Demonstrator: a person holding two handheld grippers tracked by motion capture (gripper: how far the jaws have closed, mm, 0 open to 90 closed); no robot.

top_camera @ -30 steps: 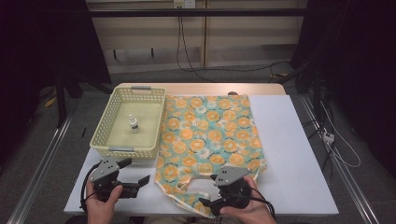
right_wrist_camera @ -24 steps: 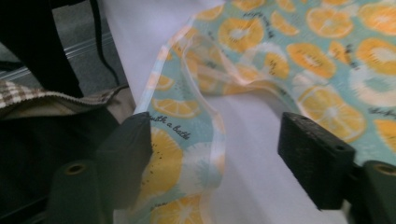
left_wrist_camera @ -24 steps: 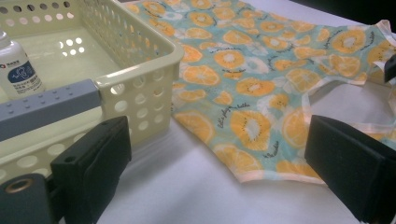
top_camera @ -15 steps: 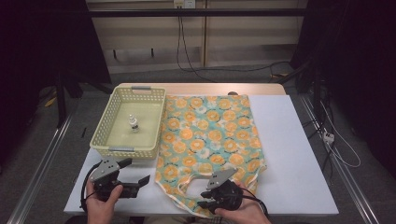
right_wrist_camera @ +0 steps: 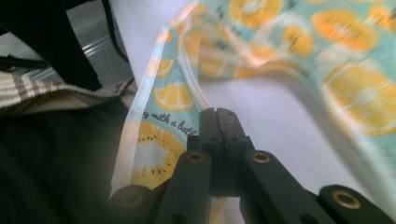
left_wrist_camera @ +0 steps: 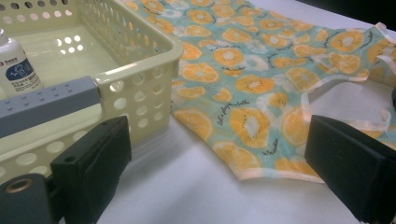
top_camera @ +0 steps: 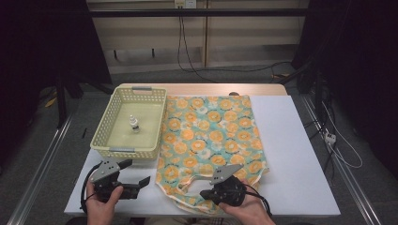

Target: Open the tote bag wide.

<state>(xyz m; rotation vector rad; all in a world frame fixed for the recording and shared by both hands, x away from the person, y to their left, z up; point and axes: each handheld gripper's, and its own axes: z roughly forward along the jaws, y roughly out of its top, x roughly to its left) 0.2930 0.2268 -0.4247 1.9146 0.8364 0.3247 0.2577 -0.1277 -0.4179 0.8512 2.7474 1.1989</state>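
Note:
A teal cloth bag (top_camera: 211,136) printed with orange fruit slices lies flat on the white table (top_camera: 291,154), its handle loops at the near edge. My right gripper (top_camera: 203,192) is at that near edge, shut on the bag's handle strap (right_wrist_camera: 159,116), which runs past the closed jaw tips (right_wrist_camera: 217,114). My left gripper (top_camera: 137,171) is open on the table just in front of the basket, nothing between its jaws (left_wrist_camera: 219,163). The bag's near left corner (left_wrist_camera: 243,158) lies ahead of it.
A pale yellow plastic basket (top_camera: 124,151) stands left of the bag, touching its edge, with a small white bottle (top_camera: 134,124) upright inside. The basket's near corner (left_wrist_camera: 140,51) is close to the left jaw. Bare table lies right of the bag.
My right gripper has slid left along the bag's near edge and turned toward the handle. The left gripper and the bag's body have stayed put.

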